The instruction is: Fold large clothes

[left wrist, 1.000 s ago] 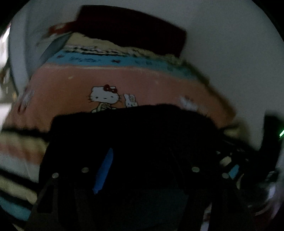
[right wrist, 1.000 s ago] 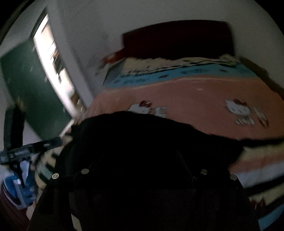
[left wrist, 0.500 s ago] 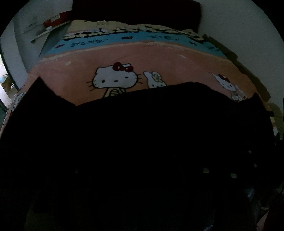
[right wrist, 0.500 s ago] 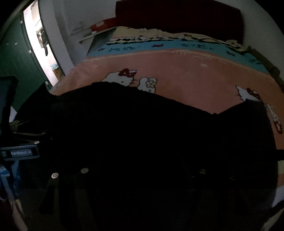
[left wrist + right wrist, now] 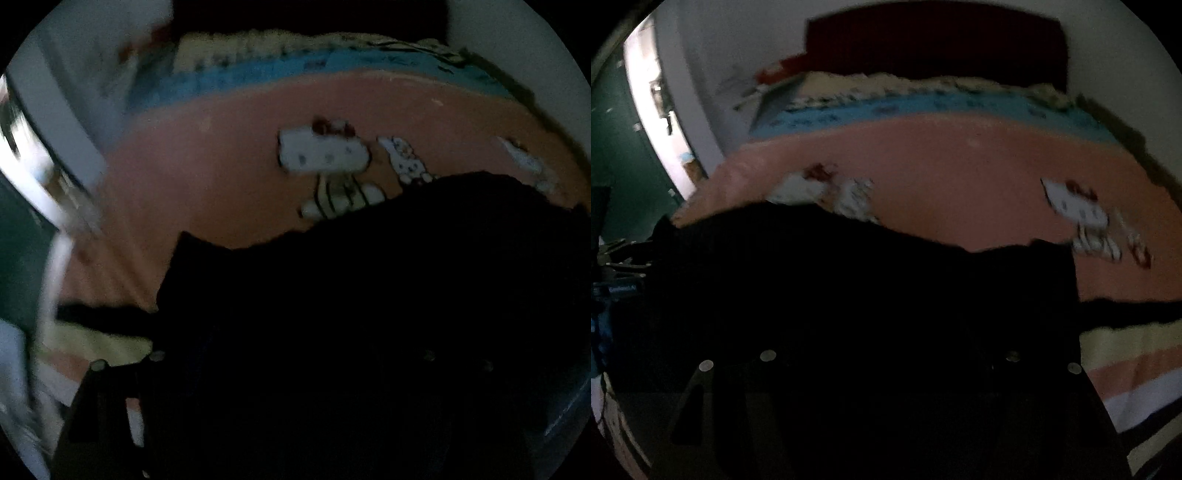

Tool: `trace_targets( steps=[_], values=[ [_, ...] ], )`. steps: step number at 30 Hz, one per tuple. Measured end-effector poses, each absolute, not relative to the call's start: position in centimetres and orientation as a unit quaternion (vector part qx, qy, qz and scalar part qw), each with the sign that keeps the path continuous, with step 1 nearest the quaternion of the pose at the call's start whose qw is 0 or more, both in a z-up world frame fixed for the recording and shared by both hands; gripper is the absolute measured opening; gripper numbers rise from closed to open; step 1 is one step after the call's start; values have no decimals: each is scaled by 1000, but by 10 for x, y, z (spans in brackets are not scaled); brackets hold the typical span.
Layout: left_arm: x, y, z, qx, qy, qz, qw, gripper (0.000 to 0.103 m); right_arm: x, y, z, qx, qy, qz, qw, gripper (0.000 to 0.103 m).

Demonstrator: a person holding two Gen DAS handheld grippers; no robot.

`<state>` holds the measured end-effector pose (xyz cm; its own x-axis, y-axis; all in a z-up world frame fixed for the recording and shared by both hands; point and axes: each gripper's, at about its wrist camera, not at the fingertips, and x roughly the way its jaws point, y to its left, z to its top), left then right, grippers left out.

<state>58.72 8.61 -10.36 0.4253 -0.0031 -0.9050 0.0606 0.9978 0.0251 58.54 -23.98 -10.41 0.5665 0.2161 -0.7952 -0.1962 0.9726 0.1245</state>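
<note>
A large black garment (image 5: 369, 295) covers the lower half of both wrist views (image 5: 868, 295) and lies over the near part of a pink cartoon-cat bedspread (image 5: 229, 173). It hides the fingertips of my left gripper (image 5: 295, 369) and my right gripper (image 5: 886, 369); only their dark frames and screws show. The frames are too dark to show whether the jaws are closed on the cloth. The other gripper shows at the left edge of the right wrist view (image 5: 617, 288).
The bed (image 5: 960, 173) has a blue band and cream pillows at its head, under a dark red headboard (image 5: 934, 48). A green door (image 5: 613, 155) and a bright doorway (image 5: 650, 103) are on the left. White walls surround the bed.
The garment was lifted and spread wide half a second ago; now its top edge sits lower and more bedspread shows. Both views have swung sideways and blur.
</note>
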Motion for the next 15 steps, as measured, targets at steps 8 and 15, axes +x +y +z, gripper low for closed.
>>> trace_targets(
  steps=[8,15],
  values=[
    [577,111,-133,-76,523,-26,848,98,595,-240,-138,57,455,145,877,68],
    [556,97,-112,-31,492,28,869,99,581,-228,-128,7,457,96,884,76]
  ],
)
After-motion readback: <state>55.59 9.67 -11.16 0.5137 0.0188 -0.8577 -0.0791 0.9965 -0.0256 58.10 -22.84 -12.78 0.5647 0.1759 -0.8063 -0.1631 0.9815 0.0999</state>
